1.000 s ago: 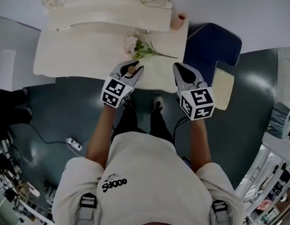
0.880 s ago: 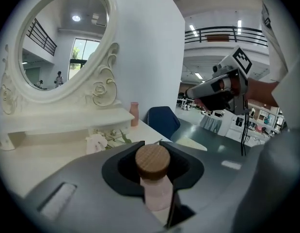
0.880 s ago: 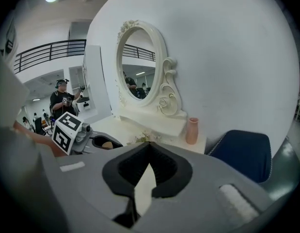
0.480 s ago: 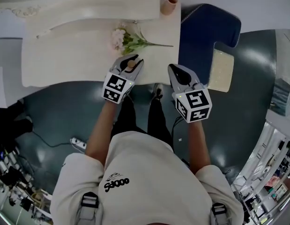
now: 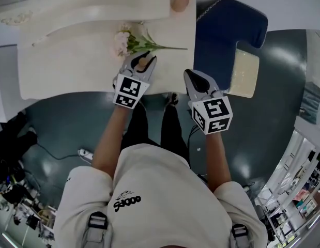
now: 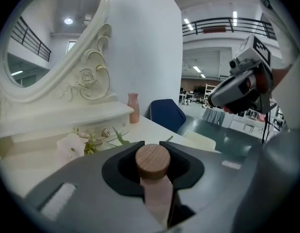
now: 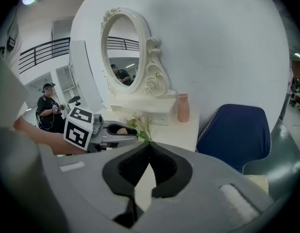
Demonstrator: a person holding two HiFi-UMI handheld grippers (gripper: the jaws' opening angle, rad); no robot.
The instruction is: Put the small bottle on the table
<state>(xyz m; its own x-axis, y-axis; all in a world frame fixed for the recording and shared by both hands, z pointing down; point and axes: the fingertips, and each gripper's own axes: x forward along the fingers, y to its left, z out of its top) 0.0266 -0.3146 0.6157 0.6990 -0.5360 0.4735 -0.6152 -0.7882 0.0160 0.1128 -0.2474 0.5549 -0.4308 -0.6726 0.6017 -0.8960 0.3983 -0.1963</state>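
- Carrying phase, head view: left gripper [image 5: 144, 58] is clamped on the small bottle [image 5: 143, 63], cork end showing between the jaws. It hovers over the front part of the white table [image 5: 72, 61], just short of the flower sprig [image 5: 126, 41]. Right gripper [image 5: 192, 76] hangs by the table's front edge, beside the blue chair [image 5: 227, 35], carrying nothing. A pink vase [image 5: 181, 0] stands at the far corner, well apart.
- Left gripper view: jaws press on the bottle's pale pink neck just under the wooden cork [image 6: 152, 160]. The bottle is upright in the grip and its base is out of view, so I cannot tell whether it touches the tabletop. Flowers, the vase and an ornate mirror [image 6: 48, 38] lie ahead.
- Right gripper view: fingertips meet at the top, nothing between them, so closed and empty. The other gripper shows off to the left over the table with the cork visible.
- Step, my read: bottle is held and brought over the table, placement not yet done.
- Next move likely calls for lowering straight down onto bare tabletop clear of the flower stem, keeping the bottle upright until the base seats, then spreading the jaws. Risk: a narrow bottle could tip if released tilted or dragged while backing off.
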